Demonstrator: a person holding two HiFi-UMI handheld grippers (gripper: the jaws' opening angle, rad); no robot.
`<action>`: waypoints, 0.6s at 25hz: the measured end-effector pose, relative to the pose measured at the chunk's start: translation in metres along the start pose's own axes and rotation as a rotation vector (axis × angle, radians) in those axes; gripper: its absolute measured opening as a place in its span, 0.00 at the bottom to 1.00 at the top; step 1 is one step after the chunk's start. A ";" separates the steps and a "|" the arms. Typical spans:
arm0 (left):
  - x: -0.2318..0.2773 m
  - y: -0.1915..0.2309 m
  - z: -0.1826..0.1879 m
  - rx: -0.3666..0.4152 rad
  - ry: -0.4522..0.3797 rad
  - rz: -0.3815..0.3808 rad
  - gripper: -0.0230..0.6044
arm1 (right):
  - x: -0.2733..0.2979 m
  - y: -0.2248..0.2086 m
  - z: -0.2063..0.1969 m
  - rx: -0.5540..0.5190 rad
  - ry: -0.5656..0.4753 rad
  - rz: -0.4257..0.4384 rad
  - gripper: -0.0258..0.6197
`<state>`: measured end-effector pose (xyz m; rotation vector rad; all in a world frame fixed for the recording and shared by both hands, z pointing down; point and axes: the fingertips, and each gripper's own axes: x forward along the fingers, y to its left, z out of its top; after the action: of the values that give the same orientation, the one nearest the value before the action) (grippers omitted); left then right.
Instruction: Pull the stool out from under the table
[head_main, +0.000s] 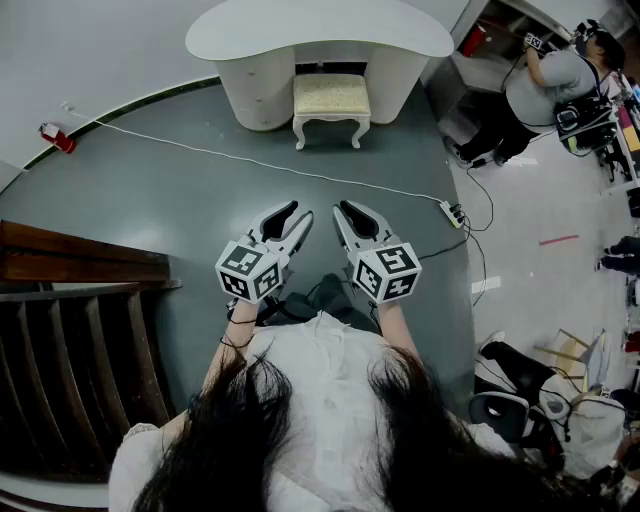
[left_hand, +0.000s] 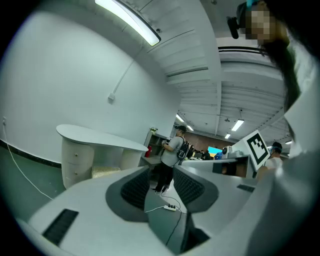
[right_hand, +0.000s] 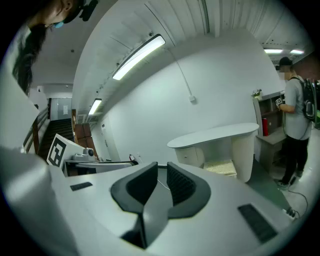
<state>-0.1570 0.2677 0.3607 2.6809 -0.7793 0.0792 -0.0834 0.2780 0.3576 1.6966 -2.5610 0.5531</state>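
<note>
Right, I'm standing well back from the table (head_main: 320, 28), both grippers held out low in front of me over the grey floor (head_main: 150, 200). My left gripper (head_main: 297, 214) is clenched, its jaws drawn in close with nothing between the ribbed pads. My right gripper (head_main: 356, 211) is the same: jaws pulled together, empty. The two sit side by side, near each other but not touching, both aimed toward the table.

And there's the stool (head_main: 331, 97), white legs and pale cushioned seat, tucked into the knee gap of the white table, between its two rounded pedestals. Its front legs and most of the seat poke out past the tabletop's edge. It is well apart from both my grippers.

Between me and the stool, a thin white cable (head_main: 250, 162) runs across the floor from the left wall to a power strip (head_main: 455, 213) on my right. Off to the far right, another person (head_main: 545, 90) stands facing a shelf. Dark wooden stairs (head_main: 70, 340) drop away on my left.
</note>
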 end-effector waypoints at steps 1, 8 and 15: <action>0.003 -0.002 -0.002 0.004 0.002 -0.003 0.29 | -0.001 -0.003 -0.001 0.000 0.000 0.000 0.15; 0.022 -0.010 0.001 0.031 0.005 -0.018 0.29 | -0.003 -0.021 0.003 0.000 -0.005 -0.007 0.15; 0.030 -0.004 -0.002 0.044 0.020 0.004 0.29 | 0.001 -0.038 0.004 0.032 -0.029 -0.005 0.15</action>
<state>-0.1290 0.2560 0.3661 2.7160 -0.7863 0.1249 -0.0487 0.2626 0.3643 1.7337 -2.5801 0.5767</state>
